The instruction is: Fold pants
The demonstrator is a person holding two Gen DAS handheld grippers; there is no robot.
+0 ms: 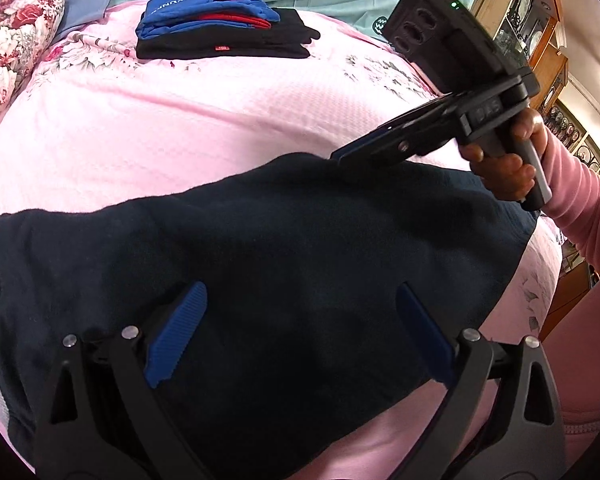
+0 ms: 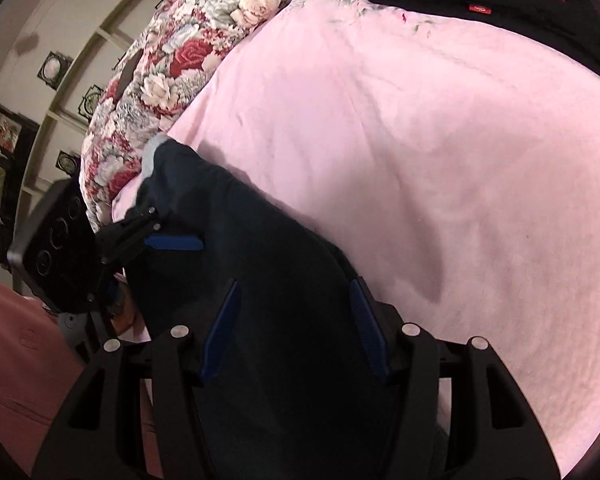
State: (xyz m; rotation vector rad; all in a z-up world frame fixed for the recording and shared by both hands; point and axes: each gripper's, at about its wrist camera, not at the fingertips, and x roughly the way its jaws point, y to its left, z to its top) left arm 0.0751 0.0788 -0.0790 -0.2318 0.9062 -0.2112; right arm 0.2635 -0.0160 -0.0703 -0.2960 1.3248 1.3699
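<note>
Home bedroom, pink bedspread (image 1: 180, 120), floral pillow (image 1: 12, 40), folded clothes stack (image 1: 220, 28), wooden display cabinet (image 1: 540, 20)

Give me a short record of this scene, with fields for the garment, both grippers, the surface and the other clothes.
garment: dark navy pants, lying on the bed
left gripper: open, over the pants
right gripper: open, fingers either side of the pants fabric
surface: pink bedsheet
other clothes: folded stack, blue and red on black, far side of the bed
nearby: floral pillow

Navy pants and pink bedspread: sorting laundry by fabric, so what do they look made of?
Navy pants: likely fleece or brushed knit; matte, faintly fuzzy surface. Pink bedspread: probably woven cotton; a fine waffle-like texture shows. Neither is certain.
</note>
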